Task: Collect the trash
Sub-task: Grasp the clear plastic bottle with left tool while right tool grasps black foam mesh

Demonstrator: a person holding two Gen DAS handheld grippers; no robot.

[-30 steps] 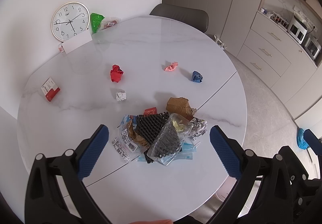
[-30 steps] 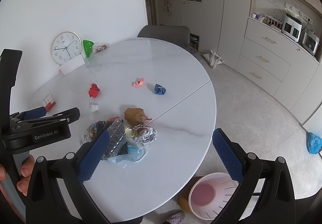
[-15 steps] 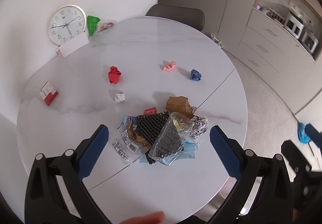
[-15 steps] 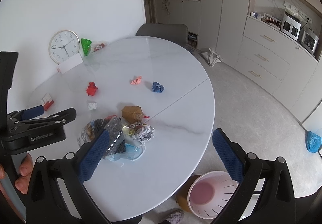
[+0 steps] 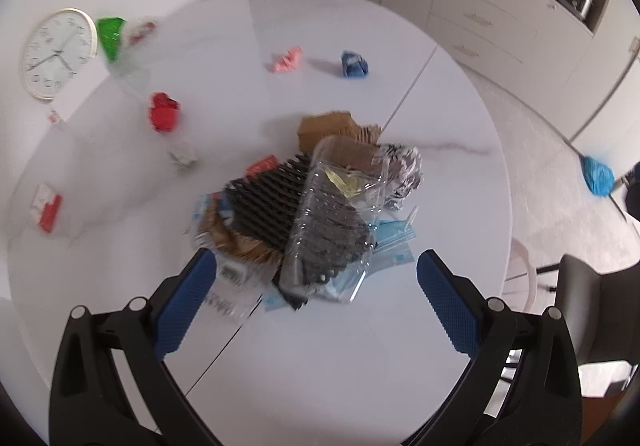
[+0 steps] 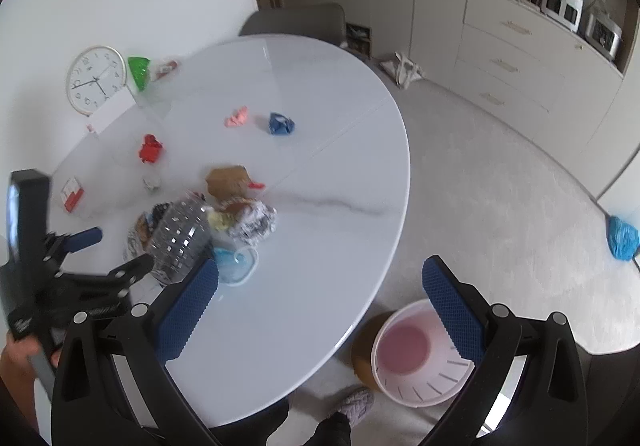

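Observation:
A heap of trash (image 5: 316,205) lies on the round white table (image 5: 340,358): a clear plastic clamshell, a black mesh piece, brown cardboard (image 5: 328,127), crumpled foil (image 5: 400,169) and a blue mask. Loose scraps lie farther back: a red wad (image 5: 164,111), a pink wad (image 5: 286,59), a blue wad (image 5: 354,64) and a small white wad (image 5: 183,157). My left gripper (image 5: 316,298) is open, just short of the heap. My right gripper (image 6: 320,306) hangs open above the table's near edge, and the heap (image 6: 200,234) lies to its left. A pink bin (image 6: 420,358) stands on the floor under that edge.
A wall clock (image 5: 56,53), a green bag (image 5: 111,31) and a red-and-white box (image 5: 46,207) stand at the table's left and far side. A grey chair (image 6: 294,19) is behind the table, and another (image 5: 592,298) at the right. A person's slipper (image 6: 352,404) is by the bin.
My left gripper has moved down and closer to the heap, which now looks larger between its fingers. My right gripper has shifted slightly, and the bin shows more fully.

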